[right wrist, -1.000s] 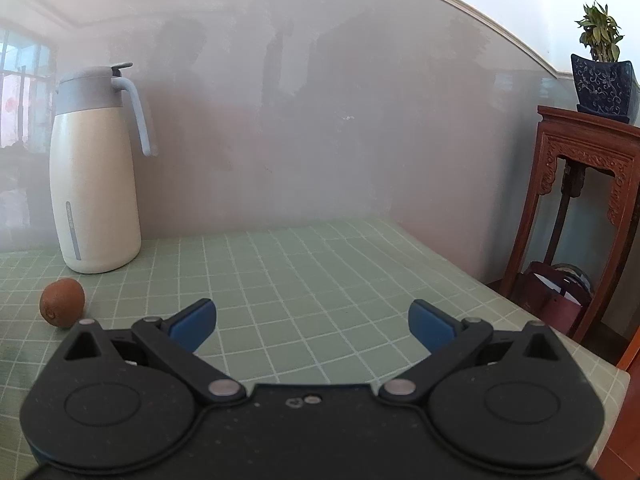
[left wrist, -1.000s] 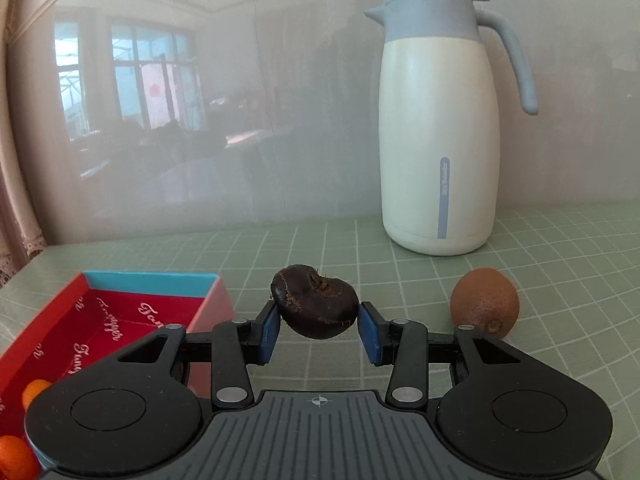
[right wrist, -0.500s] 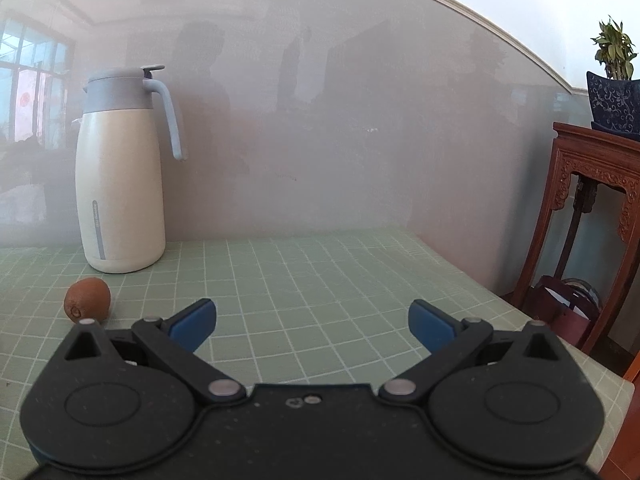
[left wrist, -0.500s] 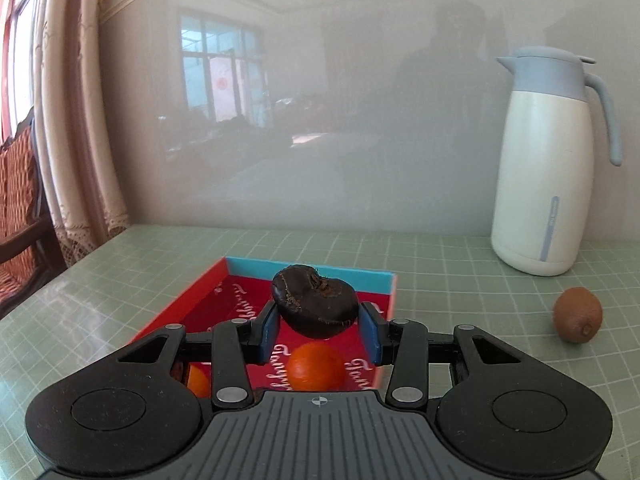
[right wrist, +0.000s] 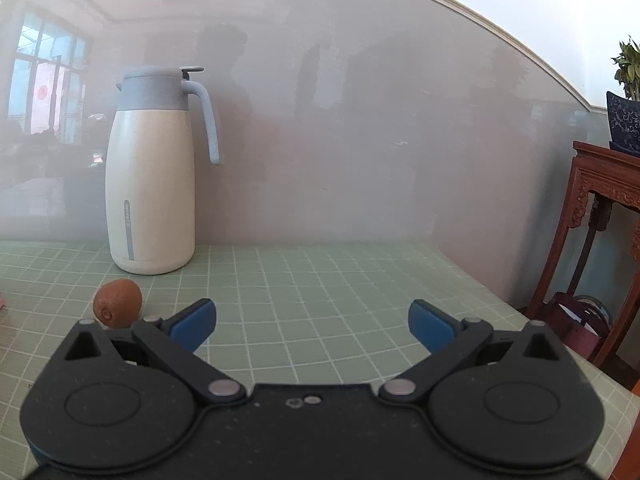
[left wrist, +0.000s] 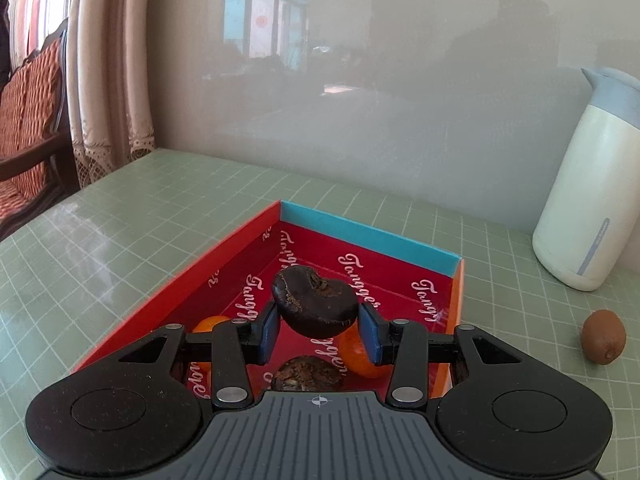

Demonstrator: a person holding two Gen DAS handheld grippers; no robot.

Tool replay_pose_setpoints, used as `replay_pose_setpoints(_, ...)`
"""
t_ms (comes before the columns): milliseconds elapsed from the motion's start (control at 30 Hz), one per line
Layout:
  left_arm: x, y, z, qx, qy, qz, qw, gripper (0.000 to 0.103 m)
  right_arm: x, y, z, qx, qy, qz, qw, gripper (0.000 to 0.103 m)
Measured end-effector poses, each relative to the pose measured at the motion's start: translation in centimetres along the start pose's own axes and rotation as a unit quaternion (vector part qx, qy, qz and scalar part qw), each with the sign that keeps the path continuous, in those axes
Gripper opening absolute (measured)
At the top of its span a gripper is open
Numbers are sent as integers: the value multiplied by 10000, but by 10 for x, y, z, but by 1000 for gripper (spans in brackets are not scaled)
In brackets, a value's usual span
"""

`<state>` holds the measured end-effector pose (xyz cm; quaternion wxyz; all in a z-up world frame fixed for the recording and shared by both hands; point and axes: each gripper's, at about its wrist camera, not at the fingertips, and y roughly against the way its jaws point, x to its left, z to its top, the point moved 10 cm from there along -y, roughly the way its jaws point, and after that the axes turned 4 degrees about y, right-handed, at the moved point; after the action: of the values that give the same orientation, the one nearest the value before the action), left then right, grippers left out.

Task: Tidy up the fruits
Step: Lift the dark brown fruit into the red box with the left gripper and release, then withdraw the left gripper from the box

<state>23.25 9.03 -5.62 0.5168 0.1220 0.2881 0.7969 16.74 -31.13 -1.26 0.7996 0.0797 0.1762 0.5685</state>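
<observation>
My left gripper [left wrist: 318, 330] is shut on a dark, wrinkled brown fruit [left wrist: 314, 300], held above the red box [left wrist: 176, 292] with a blue far wall. In the box lie two orange fruits [left wrist: 360, 356] [left wrist: 208, 326] and another dark fruit [left wrist: 306, 374], partly hidden by the fingers. A brown kiwi [left wrist: 603, 342] rests on the green checked table to the right of the box; the right wrist view has the kiwi [right wrist: 118, 303] just left of the right gripper [right wrist: 312, 322], which is open with nothing between its blue pads.
A cream and blue jug [right wrist: 154, 196] stands by the glossy wall behind the kiwi; the jug [left wrist: 592, 200] is also at the right edge of the left wrist view. A chair and curtains are at far left. A wooden stand [right wrist: 604, 216] is off the table's right edge.
The left gripper carried the dark fruit leftward, from beside the kiwi to above the red box, and its view swung left. The right gripper's view shifted slightly; jug and kiwi sit further right.
</observation>
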Motion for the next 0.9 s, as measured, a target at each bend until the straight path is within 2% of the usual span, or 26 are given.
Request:
replay_pose_setpoints(200, 16, -9, -6, 235, 166, 136, 9995, 43, 4, 2, 1, -21, 21, 39, 10000, 103)
replay_pose_setpoints(300, 18, -5, -1, 122, 49, 249, 9996, 43, 6, 3, 2, -38, 34, 66, 10000, 103)
replay_pose_setpoints(567, 22, 15, 5, -93, -80, 274, 9995, 46, 10, 6, 2, -61, 76, 127, 9999, 103)
replay_pose_setpoints(667, 28, 25, 8, -244, -110, 366, 9990, 56, 13, 6, 2, -57, 99, 147, 9998, 103)
replay_pose_setpoints(800, 43, 43, 15, -538, -169, 496, 9972, 77, 17, 5, 2, -40, 118, 173, 9998, 103)
replay_pose_setpoints(900, 55, 57, 21, -749, -217, 588, 9952, 81, 21, 5, 2, -38, 151, 202, 9997, 103)
